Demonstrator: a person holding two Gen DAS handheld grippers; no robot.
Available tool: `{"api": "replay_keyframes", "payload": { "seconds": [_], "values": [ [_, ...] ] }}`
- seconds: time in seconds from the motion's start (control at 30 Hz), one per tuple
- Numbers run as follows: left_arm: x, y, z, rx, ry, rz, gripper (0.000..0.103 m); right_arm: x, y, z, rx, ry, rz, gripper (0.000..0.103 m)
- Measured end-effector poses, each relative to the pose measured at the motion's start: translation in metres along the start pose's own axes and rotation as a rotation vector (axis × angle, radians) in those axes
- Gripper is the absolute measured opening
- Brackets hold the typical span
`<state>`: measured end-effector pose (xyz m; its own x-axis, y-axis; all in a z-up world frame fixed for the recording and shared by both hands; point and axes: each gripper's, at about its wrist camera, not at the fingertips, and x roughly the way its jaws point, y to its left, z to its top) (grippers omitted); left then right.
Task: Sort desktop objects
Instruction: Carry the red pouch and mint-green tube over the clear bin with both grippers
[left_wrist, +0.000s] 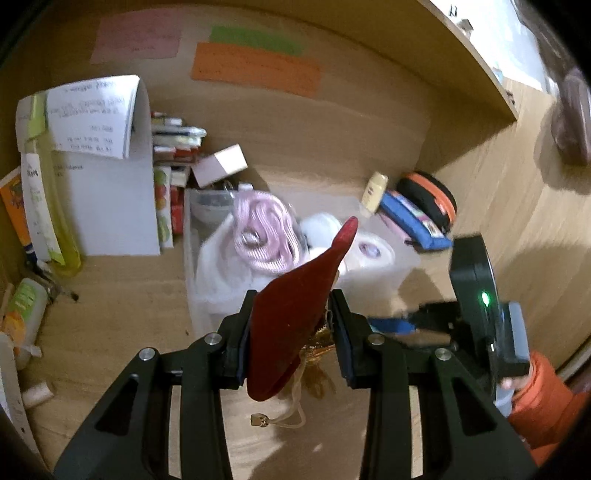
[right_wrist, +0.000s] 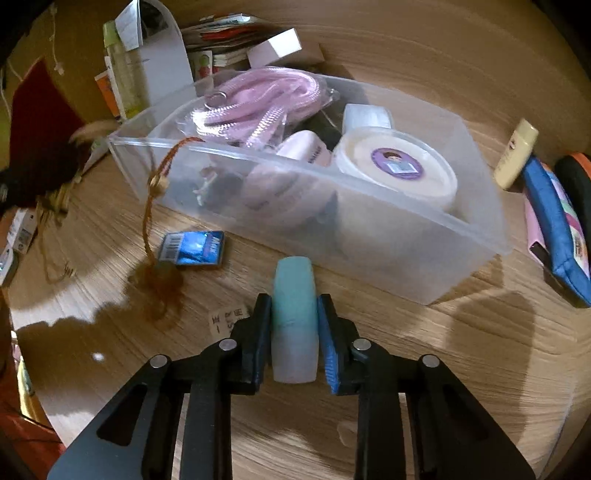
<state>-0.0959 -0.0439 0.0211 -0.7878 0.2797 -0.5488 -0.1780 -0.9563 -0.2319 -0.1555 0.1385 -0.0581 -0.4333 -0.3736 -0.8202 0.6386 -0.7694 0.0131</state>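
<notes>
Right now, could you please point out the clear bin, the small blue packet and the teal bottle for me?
clear bin (right_wrist: 406, 236), right wrist view, front wall.
small blue packet (right_wrist: 194, 248), right wrist view, top face.
teal bottle (right_wrist: 293, 291), right wrist view, upper body.

On the back wall of the wooden desk (left_wrist: 118, 295) we saw three paper notes stuck up: a pink note (left_wrist: 138, 37), a green note (left_wrist: 256, 38) and an orange note (left_wrist: 255, 68) just below the green one. We also saw an orange sleeve (left_wrist: 546, 402) at the lower right edge.
</notes>
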Motion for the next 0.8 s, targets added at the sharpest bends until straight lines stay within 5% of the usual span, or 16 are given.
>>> {"api": "replay_keyframes", "payload": {
  "seconds": [0.23, 0.8],
  "values": [
    [-0.005, 0.011, 0.022, -0.016, -0.046, 0.039, 0.037, -0.034, -0.010, 0.001, 0.066, -0.074, 0.115, 0.023],
    [0.003, 0.024, 0.081, -0.038, -0.118, 0.037, 0.037, -0.102, -0.062, 0.039, 0.139, -0.290, -0.018, 0.023]
  ]
}}
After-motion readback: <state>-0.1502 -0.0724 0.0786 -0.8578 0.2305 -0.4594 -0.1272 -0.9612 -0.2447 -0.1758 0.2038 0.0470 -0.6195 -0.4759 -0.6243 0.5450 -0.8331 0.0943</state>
